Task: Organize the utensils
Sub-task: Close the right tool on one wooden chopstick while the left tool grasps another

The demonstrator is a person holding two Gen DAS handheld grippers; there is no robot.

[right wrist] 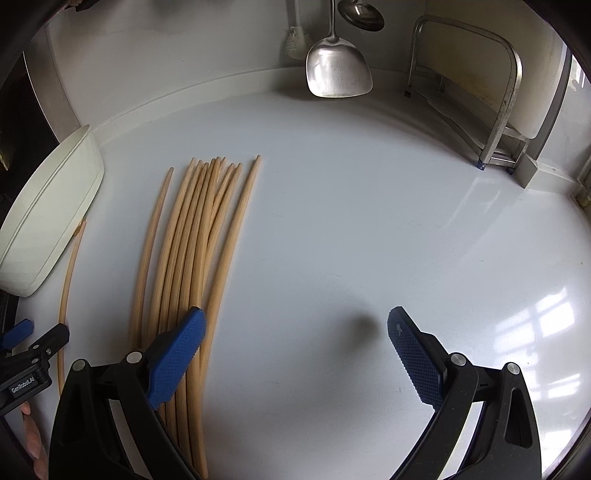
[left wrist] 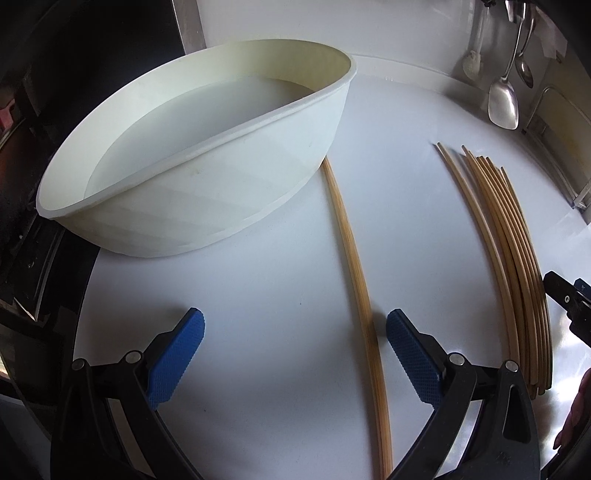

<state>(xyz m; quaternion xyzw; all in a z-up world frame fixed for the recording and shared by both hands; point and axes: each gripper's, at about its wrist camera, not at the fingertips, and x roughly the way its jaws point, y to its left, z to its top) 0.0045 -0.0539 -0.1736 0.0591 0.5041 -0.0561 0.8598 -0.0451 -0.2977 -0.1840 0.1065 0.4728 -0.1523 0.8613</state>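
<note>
A white oval tray stands empty on the white counter, upper left in the left wrist view; its end shows at the left in the right wrist view. A lone pair of bamboo chopsticks lies right of the tray, also seen in the right wrist view. A bundle of several chopsticks lies further right, and left of centre in the right wrist view. My left gripper is open, the lone pair just inside its right finger. My right gripper is open and empty, its left finger over the bundle.
A steel spatula, a ladle and a brush hang at the back wall. A metal rack stands at the back right. The right gripper's body shows at the right edge of the left wrist view.
</note>
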